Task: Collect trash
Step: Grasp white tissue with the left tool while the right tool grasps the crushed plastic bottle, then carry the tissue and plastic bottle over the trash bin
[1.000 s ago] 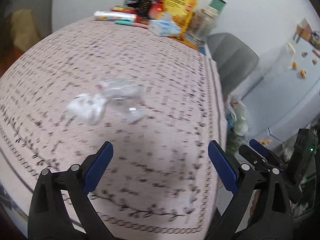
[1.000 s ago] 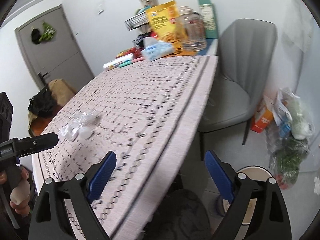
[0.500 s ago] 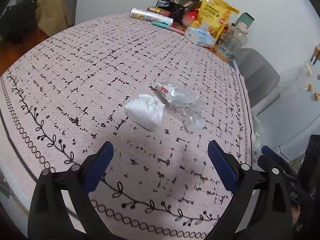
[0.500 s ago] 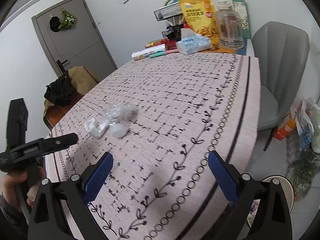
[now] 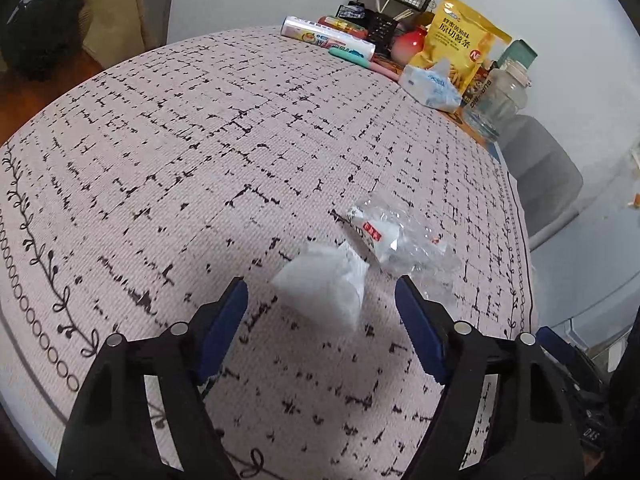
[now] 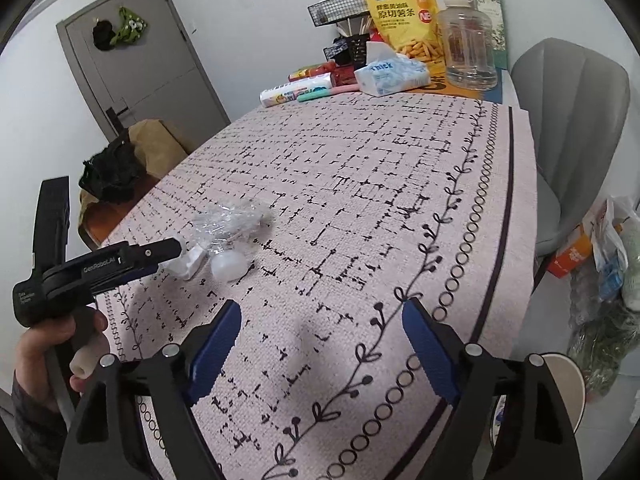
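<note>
A white crumpled paper wad (image 5: pixel 324 288) lies on the patterned tablecloth (image 5: pixel 200 160), with a clear plastic wrapper (image 5: pixel 400 240) touching its far right side. My left gripper (image 5: pixel 322 296) hovers right at the wad. Its jaws are closing, the wad sits between the blue pads, and neither pad presses on it. In the right wrist view the wad (image 6: pixel 188 264), the wrapper (image 6: pixel 228 220) and a small round white piece (image 6: pixel 228 266) lie at the left, with the left gripper (image 6: pixel 168 250) reaching them. My right gripper (image 6: pixel 322 312) is over bare cloth near the table edge, jaws closing on nothing.
At the far end stand a tissue pack (image 6: pixel 388 74), a yellow snack bag (image 6: pixel 404 12), a clear jar (image 6: pixel 468 40), a roll (image 6: pixel 296 90) and a wire basket (image 6: pixel 340 8). A grey chair (image 6: pixel 572 120) and floor bags (image 6: pixel 608 264) are on the right.
The left gripper has come down and closer to the white wad, and its jaws have narrowed around it. The right gripper swung over the table corner; its jaws narrowed slightly.
</note>
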Motion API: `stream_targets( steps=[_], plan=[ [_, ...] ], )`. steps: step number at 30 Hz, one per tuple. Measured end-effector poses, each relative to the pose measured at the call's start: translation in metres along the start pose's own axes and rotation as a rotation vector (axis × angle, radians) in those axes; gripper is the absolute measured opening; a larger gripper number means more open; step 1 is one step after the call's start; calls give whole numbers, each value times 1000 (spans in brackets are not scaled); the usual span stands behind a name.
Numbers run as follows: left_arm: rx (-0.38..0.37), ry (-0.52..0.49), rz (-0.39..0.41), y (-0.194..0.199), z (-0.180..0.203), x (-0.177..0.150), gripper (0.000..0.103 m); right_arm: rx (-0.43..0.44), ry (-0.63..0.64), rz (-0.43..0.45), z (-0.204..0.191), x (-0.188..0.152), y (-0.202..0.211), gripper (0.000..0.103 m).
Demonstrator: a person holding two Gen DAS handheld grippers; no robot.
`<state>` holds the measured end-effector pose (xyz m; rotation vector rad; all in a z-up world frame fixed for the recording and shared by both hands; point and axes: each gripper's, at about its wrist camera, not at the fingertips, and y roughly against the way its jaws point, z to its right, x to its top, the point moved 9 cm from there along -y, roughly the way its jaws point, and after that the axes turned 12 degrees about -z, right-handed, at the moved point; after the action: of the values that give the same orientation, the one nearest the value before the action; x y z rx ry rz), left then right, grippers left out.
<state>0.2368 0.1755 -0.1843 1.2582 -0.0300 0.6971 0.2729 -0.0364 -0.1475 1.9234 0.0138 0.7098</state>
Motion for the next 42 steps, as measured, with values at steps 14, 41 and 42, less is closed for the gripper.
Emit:
stream_targets(
  steps=[14,41,42],
  plan=[
    [-14,29,80,30,-25,-5,31,-7,106,-43,-64,27,-40,74],
    [-21,-2,135,61,10,-14,31,22,87,9,-43,30,-17,32],
    [-25,-10,135,61,16,-14,31,18,81,17,-37,28,-11,32]
  ],
)
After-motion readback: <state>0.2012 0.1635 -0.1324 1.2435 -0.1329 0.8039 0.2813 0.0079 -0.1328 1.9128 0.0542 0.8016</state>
